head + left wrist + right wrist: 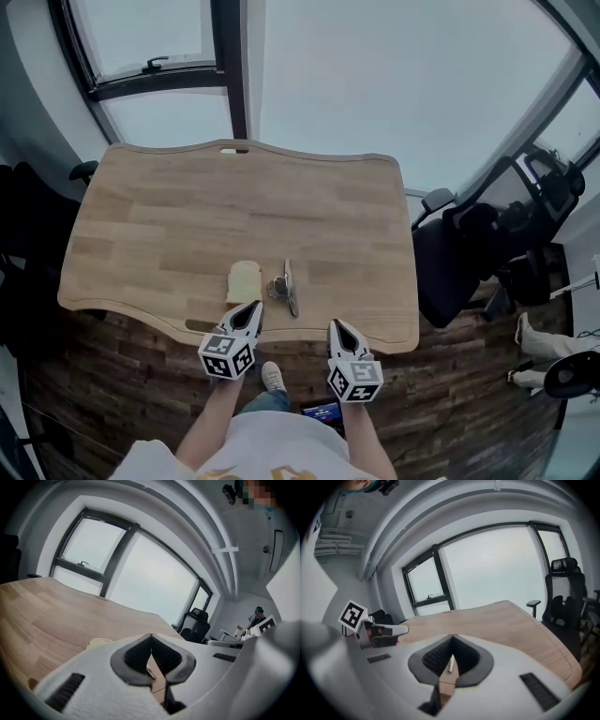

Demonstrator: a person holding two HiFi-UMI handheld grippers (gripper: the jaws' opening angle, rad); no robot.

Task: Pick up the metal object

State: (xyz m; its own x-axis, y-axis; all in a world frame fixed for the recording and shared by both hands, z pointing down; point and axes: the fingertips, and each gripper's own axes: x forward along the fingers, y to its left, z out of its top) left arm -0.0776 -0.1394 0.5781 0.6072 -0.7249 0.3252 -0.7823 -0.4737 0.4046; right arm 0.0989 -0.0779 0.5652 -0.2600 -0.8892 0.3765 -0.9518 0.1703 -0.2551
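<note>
Hard to make out from overhead: metal object [287,286], thin and edge-on with a small knob on its left side. Lying near the front edge of the wooden table [187,216], just right of a pale beige block [244,280]. In both gripper views, little more than a pale sliver behind the jaws. Left gripper [253,309] and right gripper [336,326] at the table's front edge, both pinched shut, tips meeting, empty.
</note>
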